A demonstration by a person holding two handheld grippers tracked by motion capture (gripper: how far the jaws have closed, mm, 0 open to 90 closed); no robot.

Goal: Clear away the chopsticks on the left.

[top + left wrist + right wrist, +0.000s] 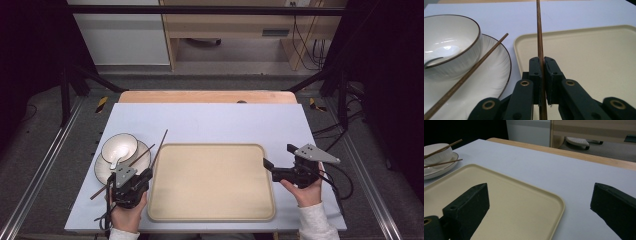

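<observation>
**Left gripper clamped on one chopstick beside an empty tray**

Here, the counter (210, 122) carries a pale sheet that reaches nearly to its edges, with a strip of bare wood at the far side. The beige tray (212, 182), rectangular with rounded corners, lies at the near centre of the sheet. Left of the tray sits a white plate (102, 172) with a dark rim, and on the plate stands a white bowl (120, 146) with a white spoon (116, 160) lying in it.

The left gripper (146, 175) sits between the plate and the tray's left edge; in the left gripper view its jaws are closed tight on a brown chopstick (539, 37), which runs straight out ahead along the tray's left rim. The second chopstick (474, 67) lies slantwise across the plate, just beside the bowl; whether it touches the bowl cannot be told.

The right gripper (278, 162) is held off the tray's right edge; its jaws stand wide apart with nothing between them, one over the tray's corner and the other over the sheet.
</observation>
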